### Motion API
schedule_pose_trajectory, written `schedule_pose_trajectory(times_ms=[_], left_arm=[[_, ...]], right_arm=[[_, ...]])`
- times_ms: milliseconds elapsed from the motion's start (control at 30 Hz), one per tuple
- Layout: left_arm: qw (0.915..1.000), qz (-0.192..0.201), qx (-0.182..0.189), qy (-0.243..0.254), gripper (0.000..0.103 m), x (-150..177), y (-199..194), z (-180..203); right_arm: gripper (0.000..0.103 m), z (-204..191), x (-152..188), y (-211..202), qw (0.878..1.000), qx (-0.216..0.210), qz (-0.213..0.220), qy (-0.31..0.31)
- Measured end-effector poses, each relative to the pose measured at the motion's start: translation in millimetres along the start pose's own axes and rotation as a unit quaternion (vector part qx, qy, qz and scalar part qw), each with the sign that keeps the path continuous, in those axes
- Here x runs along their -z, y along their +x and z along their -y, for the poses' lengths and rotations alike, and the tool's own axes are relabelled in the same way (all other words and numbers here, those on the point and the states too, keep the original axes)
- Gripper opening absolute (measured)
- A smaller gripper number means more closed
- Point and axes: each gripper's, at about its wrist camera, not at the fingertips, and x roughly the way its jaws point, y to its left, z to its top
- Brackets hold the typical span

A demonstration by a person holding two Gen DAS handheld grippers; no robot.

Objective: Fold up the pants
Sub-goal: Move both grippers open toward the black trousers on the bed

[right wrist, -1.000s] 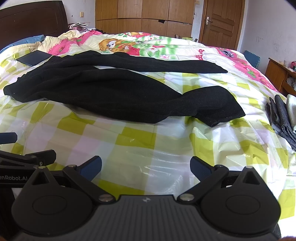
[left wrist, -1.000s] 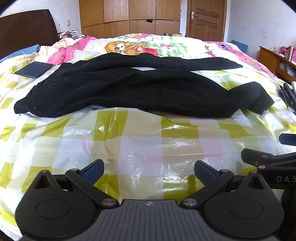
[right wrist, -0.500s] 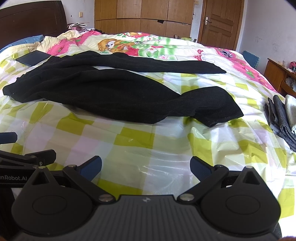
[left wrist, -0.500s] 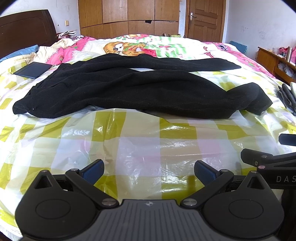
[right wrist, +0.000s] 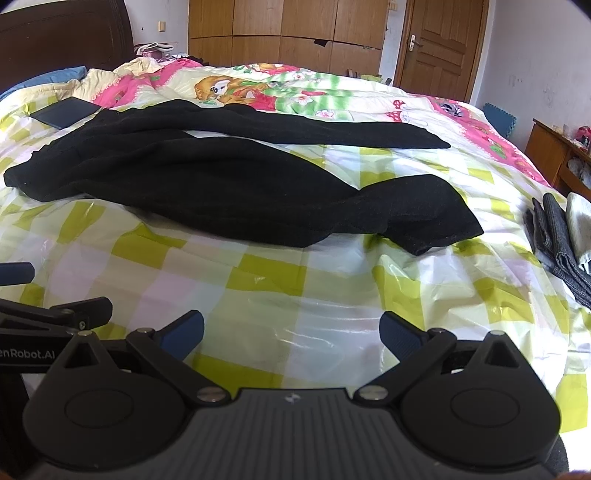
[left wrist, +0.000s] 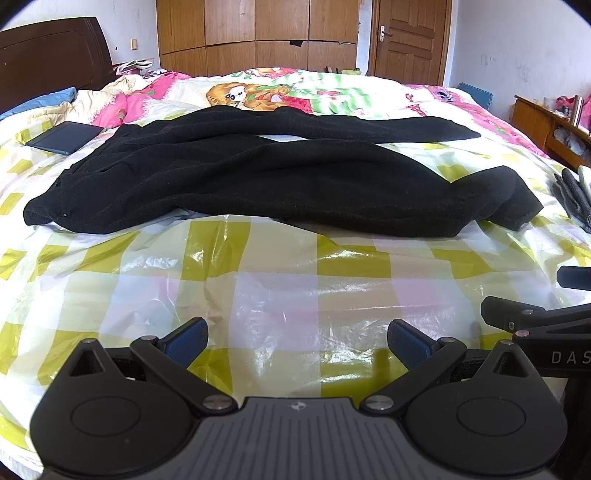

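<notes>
Two grippers sit low over the near edge of the bed, and I see both with their blue-padded fingers spread wide and nothing between them. My left gripper [left wrist: 297,341] hovers above the yellow-and-white checked plastic sheet [left wrist: 280,295]; my right gripper [right wrist: 291,334] does the same just beside it.

Ahead of both sets of fingers, well apart from them, the black pants [left wrist: 266,177] lie unfolded across the sheet, waistband off to the left of my fingers and the two legs running to the right. The farther leg stretches out straight; the nearer one ends in a bunched, twisted cuff.

From the left wrist view I see part of the right gripper's body at the right edge, lettered "DAS". The right wrist view shows the reverse: the left gripper's body at the left edge, lettered "enRobot.AI".

The right wrist view gives me a clear look at a stack of folded dark denim [right wrist: 557,240] far right of my fingers, with something pale beside it; the left view catches only its edge. Beyond the waistband, far left of my fingers, a dark flat tablet-like slab [left wrist: 66,137] rests on the sheet. Past the pants a cartoon-print quilt [left wrist: 295,92] covers the bed, with wooden wardrobes [left wrist: 258,33] and a door [left wrist: 404,40] behind.
</notes>
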Motion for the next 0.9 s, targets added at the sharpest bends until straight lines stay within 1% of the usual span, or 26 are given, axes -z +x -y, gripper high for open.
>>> schedule_pose_trajectory(times_ms=[200, 300, 600, 700, 900], left_arm=[[1.0, -0.001, 0.003, 0.003, 0.103, 0, 1, 2], [1.0, 0.002, 0.005, 0.007, 0.103, -1, 1, 5], [0.9999, 0.003, 0.01, 0.013, 0.103, -7, 7, 9], [0.9998, 0.006, 0.013, 0.015, 0.103, -11, 9, 11], [0.9994, 0.008, 0.014, 0.031, 0.103, -18, 15, 19]], right_arm=[[0.1, 3, 1, 5, 1.0, -0.001, -0.006, 0.009], [0.097, 4, 1, 6, 1.0, -0.002, -0.008, 0.013], [0.097, 11, -3, 8, 0.999, 0.001, -0.013, 0.029], [0.096, 13, -5, 8, 0.999, 0.005, -0.008, 0.031], [0.096, 22, -6, 14, 0.999, 0.012, -0.013, 0.049]])
